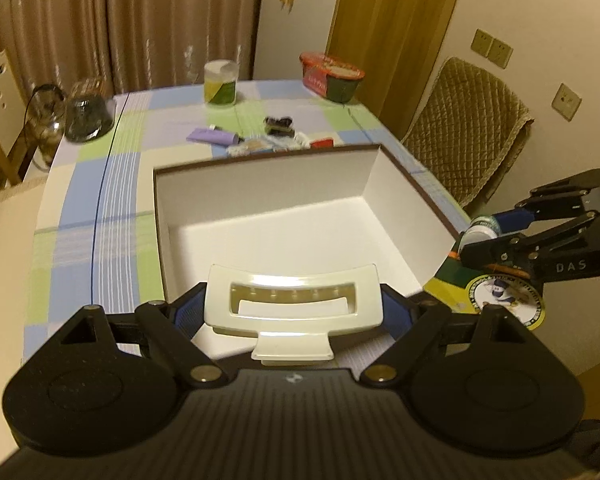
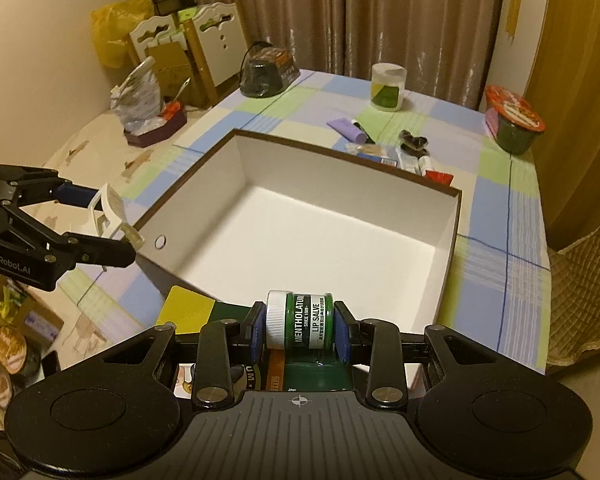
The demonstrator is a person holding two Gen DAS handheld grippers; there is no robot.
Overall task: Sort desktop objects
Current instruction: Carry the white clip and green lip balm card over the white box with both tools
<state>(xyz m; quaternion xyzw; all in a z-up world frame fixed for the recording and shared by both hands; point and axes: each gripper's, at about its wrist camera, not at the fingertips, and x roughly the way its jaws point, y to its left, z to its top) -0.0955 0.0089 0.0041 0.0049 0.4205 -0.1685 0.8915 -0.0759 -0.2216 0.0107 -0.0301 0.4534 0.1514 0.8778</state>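
Right wrist view: right gripper point(image 2: 300, 330) clamped on lip salve jar point(image 2: 299, 320), near edge of box point(image 2: 454, 220). Left gripper point(image 1: 294, 310) clamped on white hair clip point(image 1: 292, 300), over box's near wall. Risk: early release drops jar outside box; round jar may roll.

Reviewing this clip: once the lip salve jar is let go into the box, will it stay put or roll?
The lip salve jar is a short cylinder held on its side in the right hand-held gripper, so it probably rolls on the flat floor of the box. It looks small, rigid and likely light; the ribbed white cap may aid grip.

Box point(image 2: 450, 216) on table point(image 2: 512, 216), small items point(image 2: 384, 144) behind it – cup point(image 2: 387, 86) beyond
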